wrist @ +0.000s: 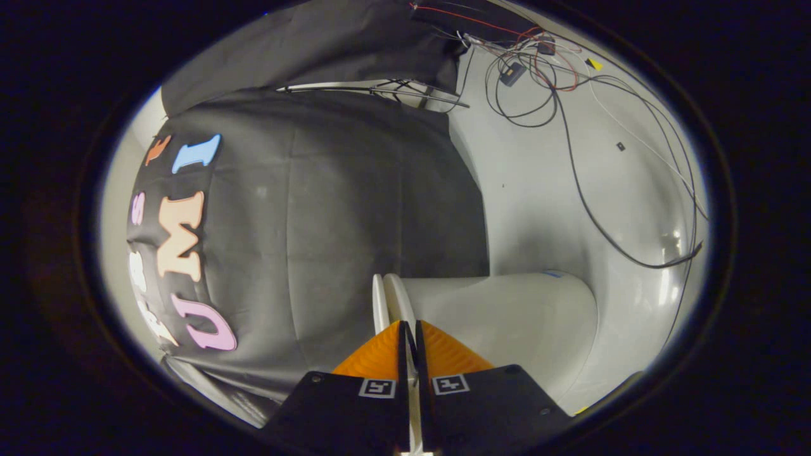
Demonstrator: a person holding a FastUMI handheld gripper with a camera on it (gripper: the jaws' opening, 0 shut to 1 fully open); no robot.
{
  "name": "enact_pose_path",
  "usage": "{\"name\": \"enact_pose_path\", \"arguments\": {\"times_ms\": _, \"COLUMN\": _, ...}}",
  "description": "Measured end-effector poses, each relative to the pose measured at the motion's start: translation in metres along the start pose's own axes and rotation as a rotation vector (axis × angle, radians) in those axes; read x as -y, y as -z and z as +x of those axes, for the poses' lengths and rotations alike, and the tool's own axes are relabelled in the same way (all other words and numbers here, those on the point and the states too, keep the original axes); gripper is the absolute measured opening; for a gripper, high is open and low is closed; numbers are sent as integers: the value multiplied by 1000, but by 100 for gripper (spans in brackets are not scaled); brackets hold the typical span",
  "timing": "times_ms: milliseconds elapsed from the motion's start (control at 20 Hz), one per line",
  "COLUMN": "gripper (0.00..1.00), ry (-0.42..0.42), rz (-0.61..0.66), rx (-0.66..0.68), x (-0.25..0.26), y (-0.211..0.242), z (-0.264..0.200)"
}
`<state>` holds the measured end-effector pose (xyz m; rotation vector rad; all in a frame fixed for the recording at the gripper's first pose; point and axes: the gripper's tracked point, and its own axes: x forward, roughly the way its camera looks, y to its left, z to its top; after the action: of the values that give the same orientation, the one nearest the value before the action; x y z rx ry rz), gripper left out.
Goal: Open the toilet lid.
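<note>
Jaws nearly closed — both fingers (380, 358) pinching toilet lid (379, 304) edge

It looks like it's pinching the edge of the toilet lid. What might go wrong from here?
The gripper is shut on the thin rim of the toilet lid, with little of the edge between its fingers, so the lid may slip out and drop back onto the toilet. The surface looks smooth and glossy, which adds to that. Loose cables lie on the floor beyond; a wide swing might snag them.

No readable text, label or number anywhere.
</note>
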<state>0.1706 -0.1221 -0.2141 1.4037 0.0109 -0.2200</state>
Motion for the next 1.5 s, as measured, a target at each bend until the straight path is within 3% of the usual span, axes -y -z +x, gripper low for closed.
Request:
{"name": "enact_pose_path", "arguments": {"times_ms": 200, "gripper": 7, "ry": 16, "rz": -44, "rx": -9, "x": -4, "y": 1, "z": -4}}
{"name": "enact_pose_path", "arguments": {"times_ms": 550, "gripper": 7, "ry": -38, "rz": -177, "rx": 8, "x": -48, "y": 9, "z": -14}}
{"name": "enact_pose_path", "arguments": {"times_ms": 1200, "gripper": 7, "ry": -56, "rz": -646, "rx": 2, "x": -172, "y": 64, "z": -42}}
{"name": "enact_pose_path", "arguments": {"times_ms": 1500, "gripper": 7, "ry": -32, "rz": -933, "rx": -2, "x": -227, "y": 109, "z": -47}}
